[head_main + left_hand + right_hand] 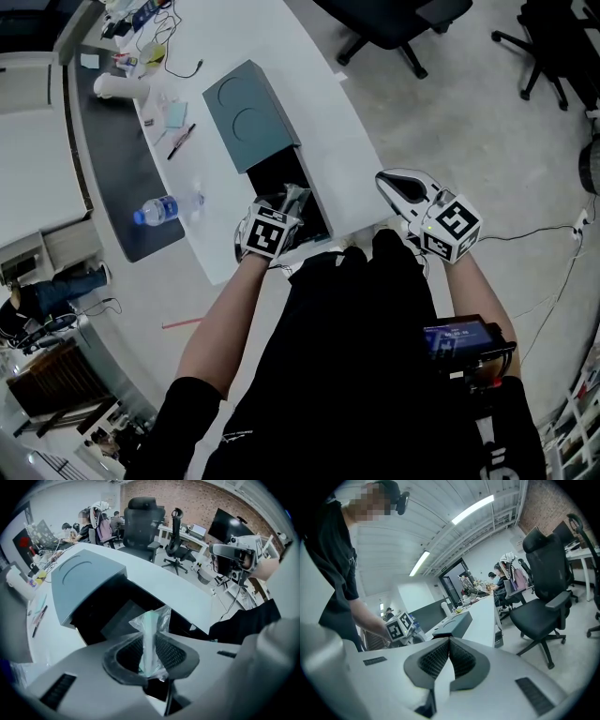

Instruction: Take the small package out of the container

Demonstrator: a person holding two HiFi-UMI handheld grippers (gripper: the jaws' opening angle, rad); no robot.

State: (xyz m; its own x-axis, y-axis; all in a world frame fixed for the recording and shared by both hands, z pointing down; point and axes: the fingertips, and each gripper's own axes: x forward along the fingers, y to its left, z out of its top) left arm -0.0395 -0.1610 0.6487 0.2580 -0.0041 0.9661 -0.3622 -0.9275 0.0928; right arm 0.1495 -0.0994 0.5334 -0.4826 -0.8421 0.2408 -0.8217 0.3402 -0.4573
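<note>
A: Tongs first, quick.

B: Left tongs (151,656) are clamped on the small package (151,623), with a pad on each side of it, pointing steeply down. Right tongs (449,648) are pressed together with nothing in them. They're held off to the right, well apart from the work.

A: Where's the package?

B: Upright between the left pads, right over the open dark container (277,173) at the near end of the white bench (309,66). Can't tell if its lower end touches the container floor.

A: Handling?

B: Looks light. It's loose clear film around a pale flat strip. The film is soft and crinkly, probably slippery. My call is to grip the strip itself, mid-body, where the pads sit now. The flared film at the top would likely slide or tear.

A: Anything in the way?

B: The container walls are close on both sides, and the grey-green lid (246,108) sits over its far half. So I'd say straight up is the clean way out. Left of the container there's a water bottle (155,210) and a pen (181,142), both well apart from it. An office chair (394,23) stands on the floor far right, no issue.
</note>
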